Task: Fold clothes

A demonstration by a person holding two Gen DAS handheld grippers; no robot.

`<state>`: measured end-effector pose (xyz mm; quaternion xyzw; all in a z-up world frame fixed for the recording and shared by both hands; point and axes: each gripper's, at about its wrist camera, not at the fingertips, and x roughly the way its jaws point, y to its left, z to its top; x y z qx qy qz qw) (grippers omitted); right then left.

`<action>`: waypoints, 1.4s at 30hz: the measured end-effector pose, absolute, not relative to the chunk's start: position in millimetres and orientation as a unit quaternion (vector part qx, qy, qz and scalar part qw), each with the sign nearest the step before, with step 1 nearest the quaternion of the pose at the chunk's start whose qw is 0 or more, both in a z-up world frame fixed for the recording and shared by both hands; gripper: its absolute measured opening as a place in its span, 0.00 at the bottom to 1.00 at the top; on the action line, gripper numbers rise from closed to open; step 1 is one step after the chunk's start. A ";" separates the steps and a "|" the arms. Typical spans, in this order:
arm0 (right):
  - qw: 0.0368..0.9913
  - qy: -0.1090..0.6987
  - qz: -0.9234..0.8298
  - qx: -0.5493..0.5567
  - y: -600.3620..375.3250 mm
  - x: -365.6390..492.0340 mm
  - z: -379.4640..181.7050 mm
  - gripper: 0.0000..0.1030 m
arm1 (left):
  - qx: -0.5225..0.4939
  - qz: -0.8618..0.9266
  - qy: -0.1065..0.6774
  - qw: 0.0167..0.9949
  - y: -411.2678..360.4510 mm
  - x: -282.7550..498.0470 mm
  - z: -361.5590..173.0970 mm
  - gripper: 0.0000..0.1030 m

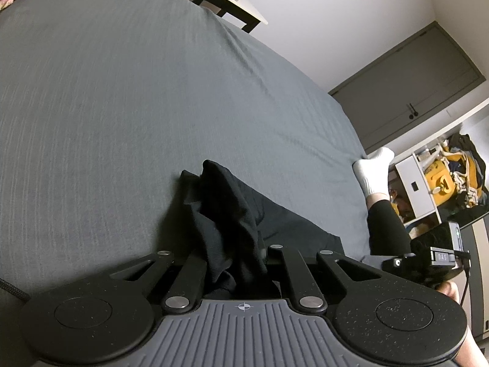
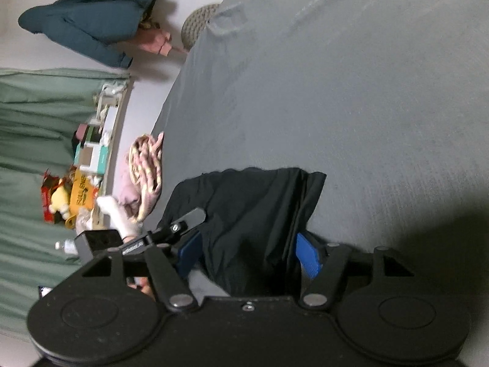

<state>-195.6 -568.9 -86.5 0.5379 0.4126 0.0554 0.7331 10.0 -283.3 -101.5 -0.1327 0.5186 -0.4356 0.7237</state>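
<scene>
— What have the claws got?

— Both have the same black ribbed-knit garment [image 1: 226,214]. The left gripper [image 1: 235,263] has its fingers drawn in tight on a bunched wad of it, lifted off the bed. The right gripper [image 2: 247,257], the one with blue pads [image 2: 308,257], is closed down on another part of the cloth, which hangs in loose pleats between its fingers.

— Folded, then?

— Not that I'd call it. It's crumpled and held up near the near edge of the bed, part of it trailing flat on the grey striped bedsheet [image 1: 122,107]. It could be on its way to being spread, or mid-fold; I can't tell, since the cloth is so dark its seams don't show.

— Anything else waiting?

— A pink and cream patterned cloth [image 2: 146,165] is heaped at the far side edge of the bed.

— And the room?

— Green curtains [image 2: 36,128], a cluttered sill, a dark teal jacket [image 2: 91,21] on the wall, a grey cupboard door [image 1: 406,85], and someone's white-socked foot [image 1: 373,168] over the bed's corner.
</scene>
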 end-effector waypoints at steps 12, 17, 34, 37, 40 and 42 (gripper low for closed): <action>0.715 0.381 0.034 0.585 -574.1 -207.6 -93.0 0.54 | -0.131 -0.438 0.518 0.723 -284.8 11.0 -103.6 0.08; 0.727 0.366 0.021 0.580 -573.0 -197.6 -92.1 0.54 | -0.125 -0.439 0.514 0.726 -284.5 8.7 -102.6 0.08; 0.703 0.403 0.066 0.582 -566.6 -187.6 -99.4 0.54 | -0.129 -0.439 0.514 0.725 -282.9 9.3 -102.8 0.08; 0.697 0.409 0.072 0.584 -566.1 -191.8 -101.1 0.54 | -0.128 -0.439 0.515 0.725 -283.5 9.9 -103.0 0.08; 0.703 0.386 0.056 0.595 -570.1 -187.9 -102.0 0.54 | -0.128 -0.439 0.514 0.725 -283.8 9.8 -103.0 0.08; 0.705 0.374 0.051 0.600 -571.5 -183.9 -103.2 0.54 | -0.127 -0.439 0.513 0.726 -284.1 8.8 -102.9 0.08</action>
